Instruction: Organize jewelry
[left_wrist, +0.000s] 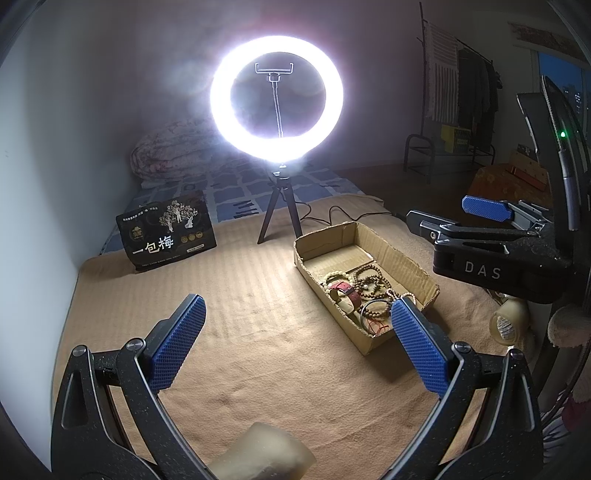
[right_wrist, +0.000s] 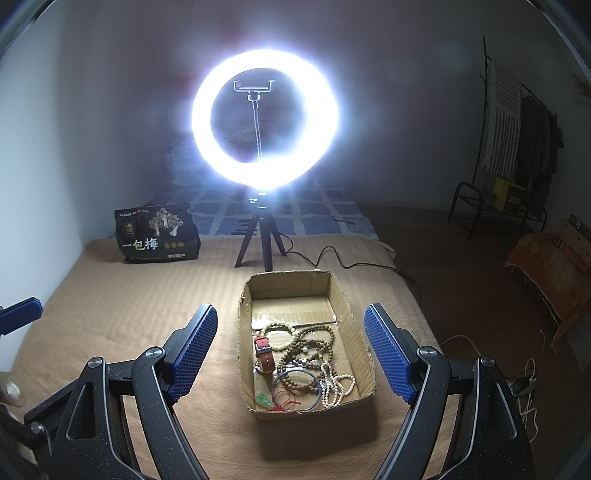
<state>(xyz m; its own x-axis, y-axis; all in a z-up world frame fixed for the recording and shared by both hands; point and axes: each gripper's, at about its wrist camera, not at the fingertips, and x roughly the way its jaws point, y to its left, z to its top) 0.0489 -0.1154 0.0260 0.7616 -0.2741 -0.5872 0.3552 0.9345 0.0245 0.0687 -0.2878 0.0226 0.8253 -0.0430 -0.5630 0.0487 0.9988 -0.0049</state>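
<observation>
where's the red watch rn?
Right wrist view: the red watch lies inside the cardboard box, left side, beside the brown bead strands.

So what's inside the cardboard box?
The box holds a red-strapped watch, brown bead strands, white beads, a bangle and a green pendant. Anything beneath the tangle is hidden.

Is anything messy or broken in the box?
Yes. The cardboard box has ragged, torn rims, and the jewelry is heaped at its near end: brown bead strands, a white bead strand and a red-strapped watch overlap in a tangle. Nothing has spilled out.
</observation>
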